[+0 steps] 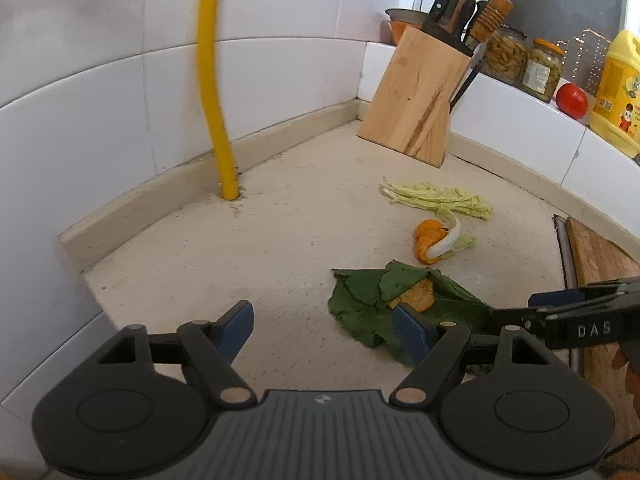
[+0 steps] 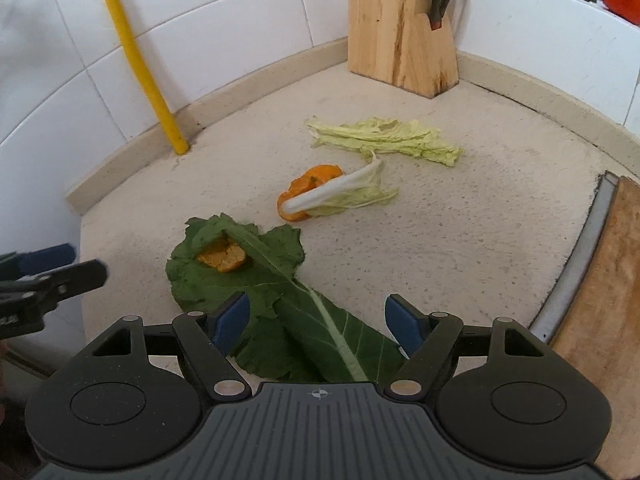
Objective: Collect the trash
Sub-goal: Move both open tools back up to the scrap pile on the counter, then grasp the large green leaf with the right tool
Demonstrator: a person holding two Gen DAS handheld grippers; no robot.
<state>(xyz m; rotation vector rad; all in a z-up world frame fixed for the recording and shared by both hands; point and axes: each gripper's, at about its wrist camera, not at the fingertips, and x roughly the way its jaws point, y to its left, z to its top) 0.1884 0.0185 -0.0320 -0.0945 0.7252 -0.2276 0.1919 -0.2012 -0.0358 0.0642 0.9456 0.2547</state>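
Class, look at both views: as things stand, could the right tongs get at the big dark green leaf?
Probably yes. The right tongs stand open right over the dark green leaf, nothing lies between, and the left tongs are off to the side.

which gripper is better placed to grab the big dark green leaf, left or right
Right, probably. The right gripper is open with the dark green leaf lying directly between its fingers. The left gripper, also open, sits beside the leaf's edge, mostly over bare counter.

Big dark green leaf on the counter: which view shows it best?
Right wrist view: the big dark green leaf shows nearly whole, pale midrib visible, orange peel piece on it. Left wrist view: the leaf is partly hidden by that gripper's fingers.
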